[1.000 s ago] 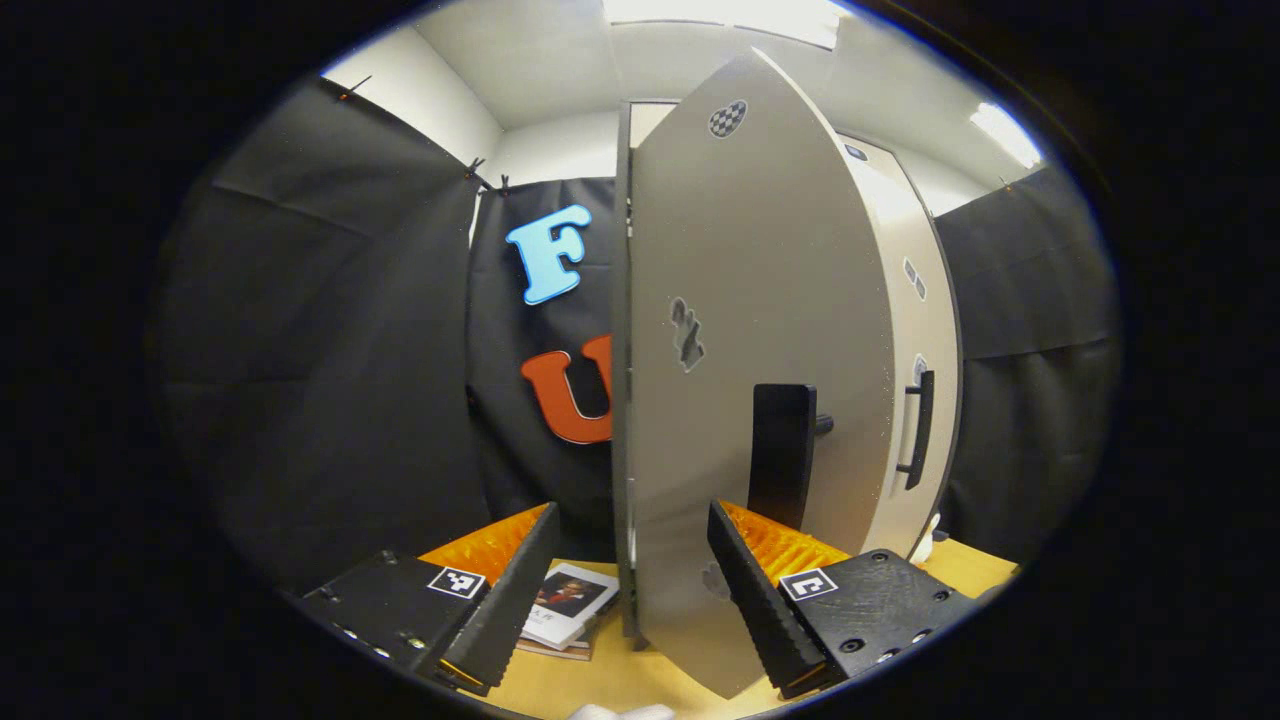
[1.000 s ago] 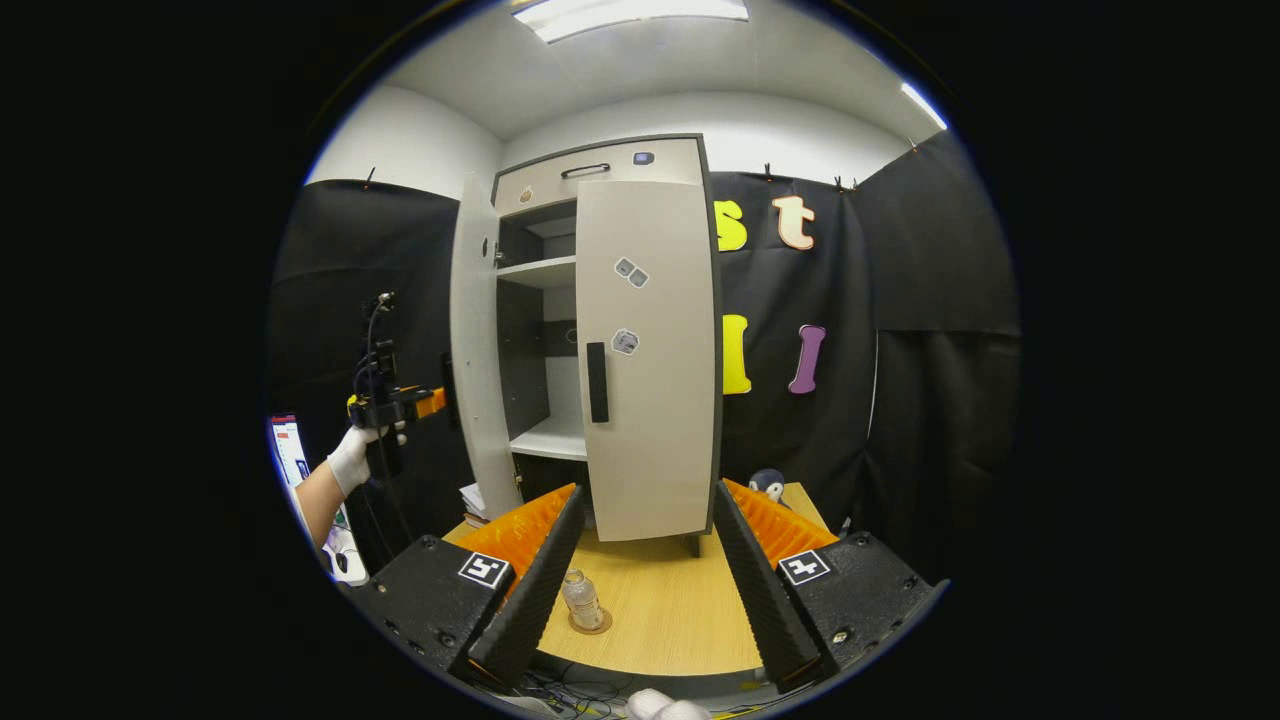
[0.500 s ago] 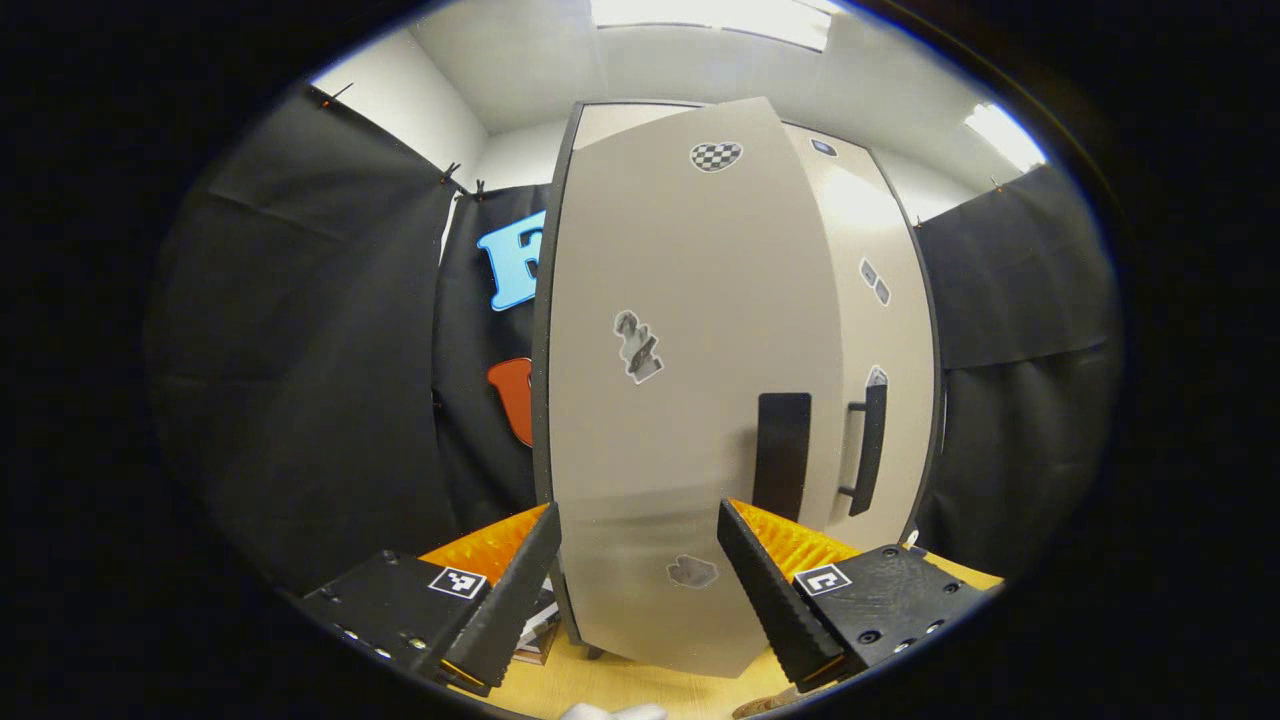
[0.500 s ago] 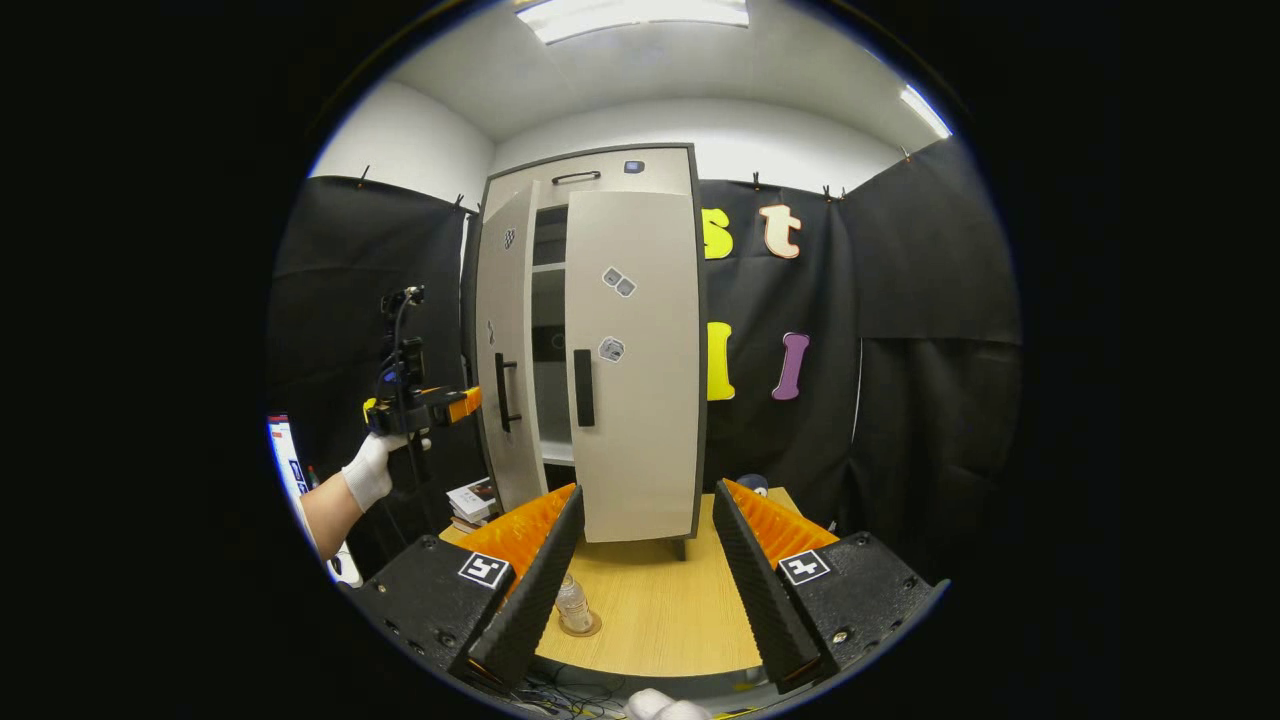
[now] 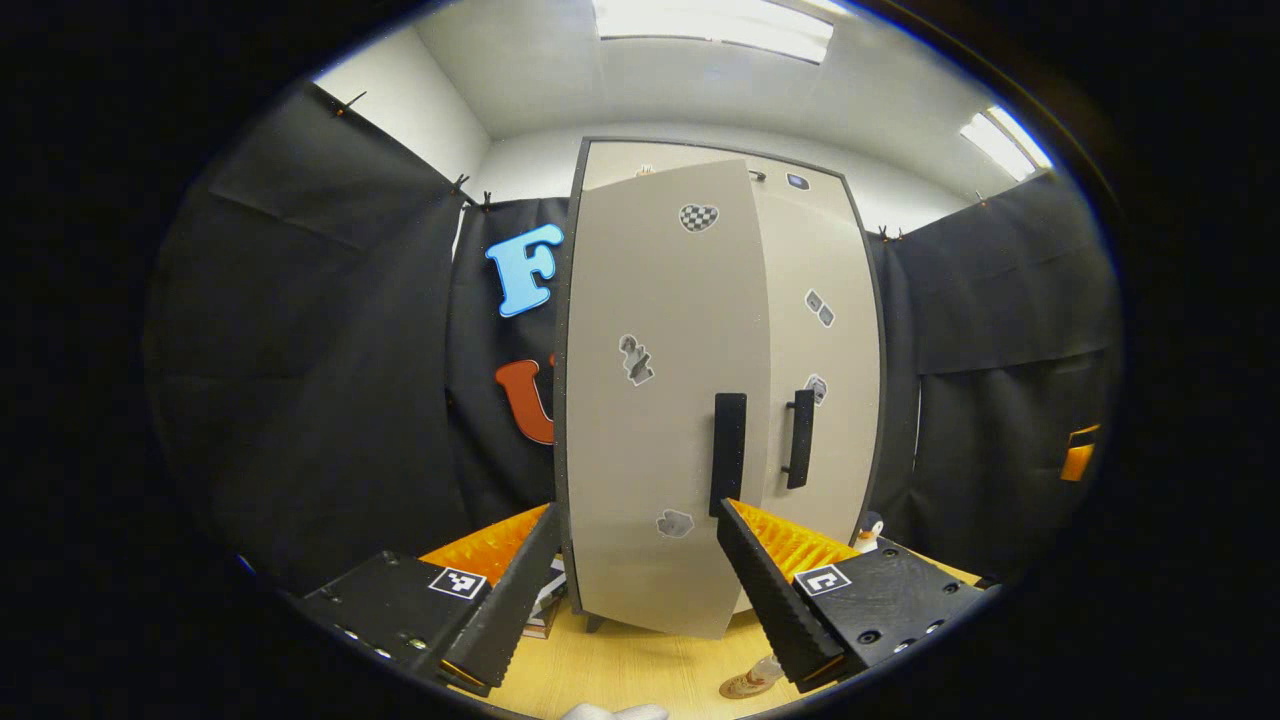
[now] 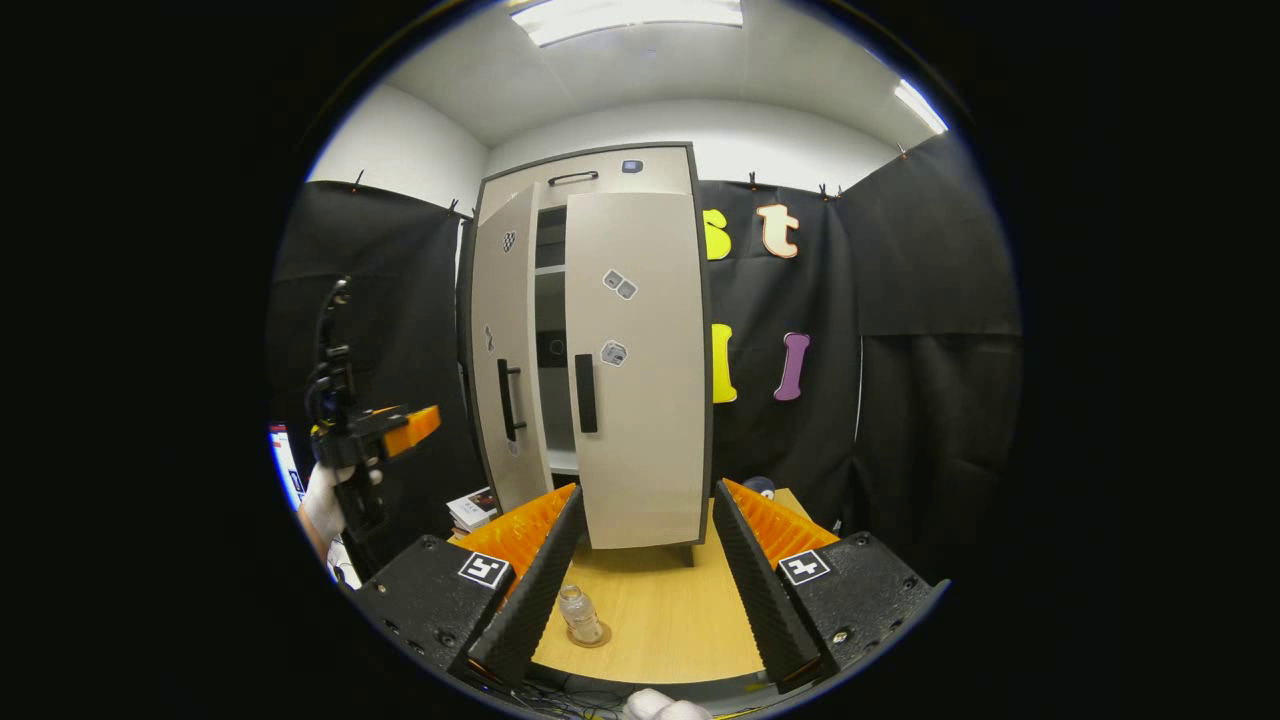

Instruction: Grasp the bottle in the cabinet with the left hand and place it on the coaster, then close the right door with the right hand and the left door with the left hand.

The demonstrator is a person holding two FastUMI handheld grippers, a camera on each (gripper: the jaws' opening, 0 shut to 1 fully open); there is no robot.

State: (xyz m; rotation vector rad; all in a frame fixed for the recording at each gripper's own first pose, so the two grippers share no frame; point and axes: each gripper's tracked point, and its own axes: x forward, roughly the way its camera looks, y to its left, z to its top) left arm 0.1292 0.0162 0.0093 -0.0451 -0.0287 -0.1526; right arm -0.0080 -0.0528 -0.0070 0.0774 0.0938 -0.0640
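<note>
Holding my left hand-held gripper (image 5: 635,590) with fingers apart and empty, I see the left door (image 5: 655,400) at twelve o'clock slightly ajar, a stiff, light panel best pushed beside its handle (image 5: 728,452), the bottle (image 6: 577,612) already on the coaster (image 6: 590,638).

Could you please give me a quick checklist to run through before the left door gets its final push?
1. Bottle stands on the coaster: ok.
2. Right door shut: ok.
3. Left door shut: not ok, a gap shows beside it.
4. Left gripper open and empty: ok.
5. Right gripper open, back from the cabinet: ok.
6. Left gripper touching the door: cannot tell.
</note>
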